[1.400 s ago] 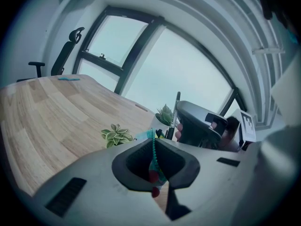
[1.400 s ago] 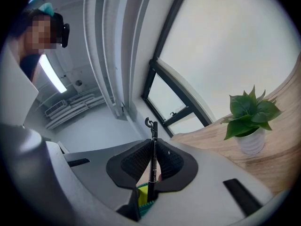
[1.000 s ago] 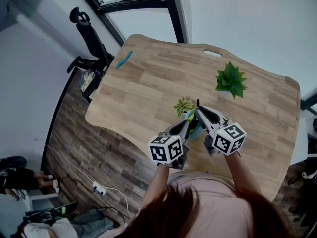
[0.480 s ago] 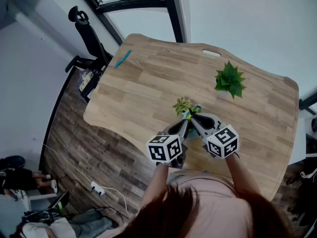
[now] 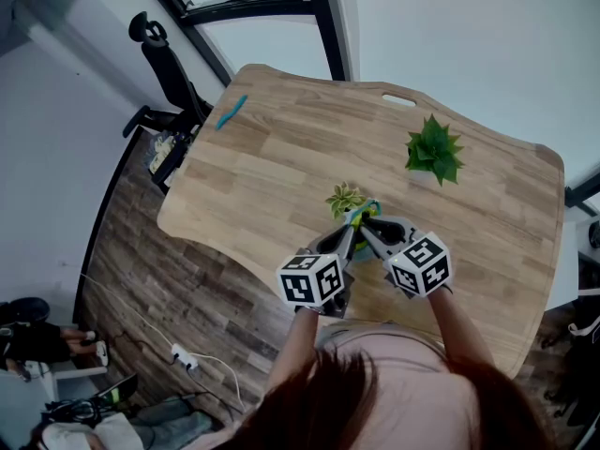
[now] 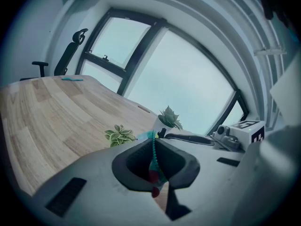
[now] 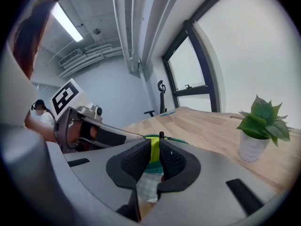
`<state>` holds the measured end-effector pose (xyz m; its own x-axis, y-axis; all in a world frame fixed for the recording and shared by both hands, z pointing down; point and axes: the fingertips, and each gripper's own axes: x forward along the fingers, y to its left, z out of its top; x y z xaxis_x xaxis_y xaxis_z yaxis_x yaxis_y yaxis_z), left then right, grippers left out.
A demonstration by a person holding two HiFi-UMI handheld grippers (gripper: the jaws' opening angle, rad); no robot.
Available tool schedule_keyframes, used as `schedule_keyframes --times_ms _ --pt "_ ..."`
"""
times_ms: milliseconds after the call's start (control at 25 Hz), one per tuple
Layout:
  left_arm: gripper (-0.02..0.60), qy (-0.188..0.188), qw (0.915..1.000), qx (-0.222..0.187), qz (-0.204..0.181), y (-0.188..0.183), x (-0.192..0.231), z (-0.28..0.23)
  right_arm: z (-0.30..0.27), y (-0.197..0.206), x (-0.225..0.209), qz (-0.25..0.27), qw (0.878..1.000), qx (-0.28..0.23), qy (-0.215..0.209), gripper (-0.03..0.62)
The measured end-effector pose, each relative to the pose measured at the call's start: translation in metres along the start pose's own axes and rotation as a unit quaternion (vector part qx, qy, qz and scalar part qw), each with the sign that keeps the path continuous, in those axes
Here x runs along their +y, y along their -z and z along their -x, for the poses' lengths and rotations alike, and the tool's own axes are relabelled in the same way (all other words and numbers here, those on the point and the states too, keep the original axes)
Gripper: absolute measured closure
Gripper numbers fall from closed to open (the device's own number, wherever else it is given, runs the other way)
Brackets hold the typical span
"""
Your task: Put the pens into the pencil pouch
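Note:
A teal pencil pouch (image 5: 367,212) hangs between both grippers just above the table, beside a small leafy plant. My left gripper (image 5: 351,231) is shut on the pouch's zipper edge (image 6: 152,147), which runs up between its pads. My right gripper (image 5: 368,227) is shut on a yellow-green pen (image 7: 154,149) with a black tip, held upright at the pouch's teal rim (image 7: 178,140). How deep the pen's lower end sits in the pouch is hidden. A second, teal pen (image 5: 232,112) lies at the table's far left corner.
A small variegated plant (image 5: 344,198) stands right behind the pouch. A bigger green plant in a white pot (image 5: 434,151) stands to the right. The wooden table (image 5: 272,172) has a handle slot at its far edge, and an office chair (image 5: 165,56) stands beyond the left corner.
My right gripper has come down and in toward the left gripper, rolling as it went, and brought the pen to the pouch's mouth. The left gripper and pouch stayed put.

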<state>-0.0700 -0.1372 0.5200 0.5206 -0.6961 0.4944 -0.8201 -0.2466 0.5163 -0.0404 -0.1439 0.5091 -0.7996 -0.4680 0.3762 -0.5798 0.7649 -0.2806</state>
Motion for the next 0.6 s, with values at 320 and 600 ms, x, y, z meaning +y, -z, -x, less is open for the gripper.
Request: schedule_keyframes --times_ms 320,600 --pt "0.569 -0.018 0.9997 -0.005 -0.014 -0.001 0.003 0.003 0.009 -0.018 0.000 -0.015 0.999 -0.041 0.001 0.560" --pt "0.568 -0.036 0.9990 -0.016 -0.021 -0.003 0.009 0.010 0.026 -0.033 -0.006 -0.033 0.997 -0.075 0.017 0.560"
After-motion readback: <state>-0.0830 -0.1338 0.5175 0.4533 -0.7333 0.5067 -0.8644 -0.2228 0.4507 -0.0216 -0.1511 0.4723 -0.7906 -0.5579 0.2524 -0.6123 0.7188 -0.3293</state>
